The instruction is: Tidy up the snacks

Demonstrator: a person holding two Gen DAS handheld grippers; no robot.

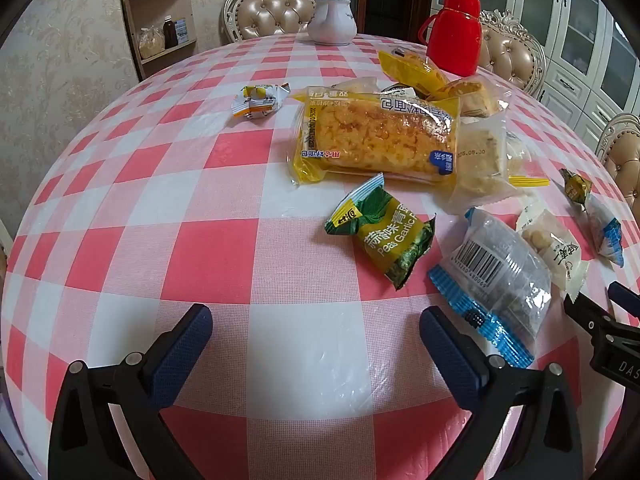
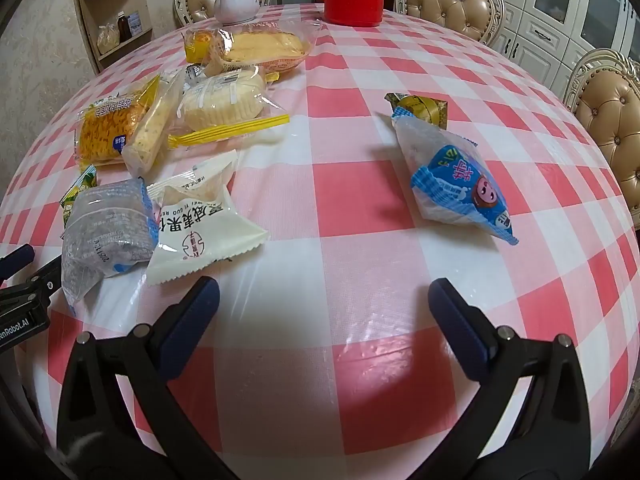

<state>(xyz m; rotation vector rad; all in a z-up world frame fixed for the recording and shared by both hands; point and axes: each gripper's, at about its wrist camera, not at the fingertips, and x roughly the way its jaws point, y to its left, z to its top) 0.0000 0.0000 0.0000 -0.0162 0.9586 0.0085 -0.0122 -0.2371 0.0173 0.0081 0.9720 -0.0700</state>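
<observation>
Both grippers stand wide apart and hold nothing above the checked tablecloth (image 1: 200,208): the left gripper (image 1: 316,320) near the left, the right gripper (image 2: 324,292) beside it.

At the far left lies a small yellow candy (image 1: 260,101), apart from the rest. Next comes a big yellow bread pack (image 1: 376,140), with a green pea packet (image 1: 382,236) near it. Right of those, a clear blue-edged bag (image 1: 496,276) touches a white packet (image 2: 200,224). Well to the right, alone, a blue packet (image 2: 456,184) lies against a small gold packet (image 2: 420,106). Far back stand a white teapot (image 1: 332,20) and a red flask (image 1: 454,32).
</observation>
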